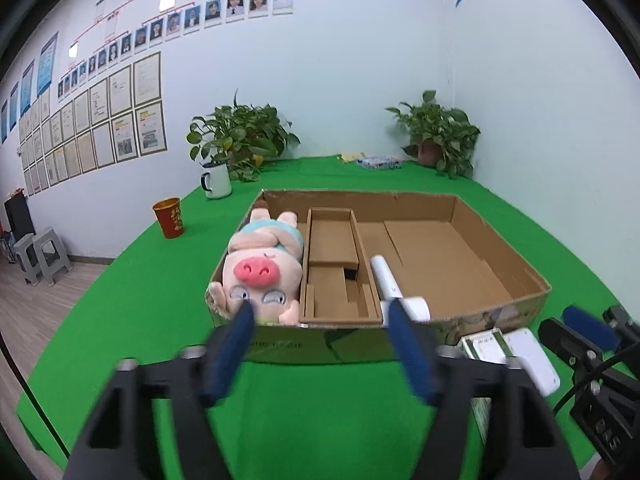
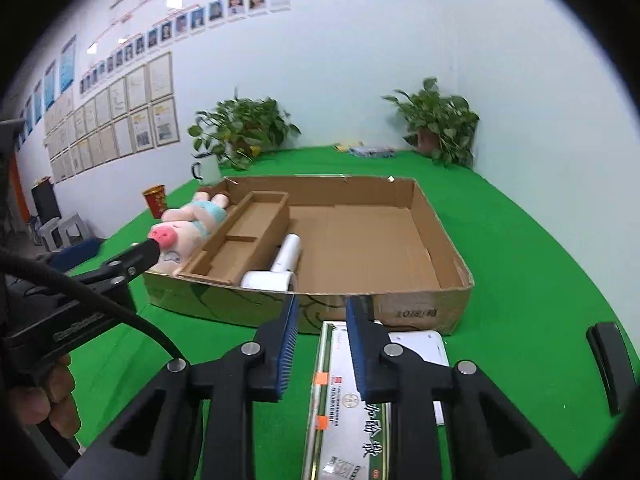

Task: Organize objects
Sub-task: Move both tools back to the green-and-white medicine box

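Two grippers hang over a green counter with nothing in their jaws.

We see the left gripper (image 1: 320, 336) in front of a flat cardboard box (image 1: 504, 240), its jaws spread apart and holding nothing. We see the right gripper (image 2: 322, 340) just above a long green and white medicine box (image 2: 344, 412); its jaws are spread too, and the pads do not pinch the box. A white flat gadget (image 2: 424, 346) lies beside the medicine box on the counter (image 2: 520, 280). Inside the cardboard box, a pink pig plush toy (image 1: 260, 264) lies in the left slot, next to a small cardboard divider tray (image 1: 336, 264). A white hair dryer (image 2: 280, 268) rests in the big part by the front wall. A red cup (image 1: 170, 216) and a white mug (image 1: 217, 179) stand well apart from the box.
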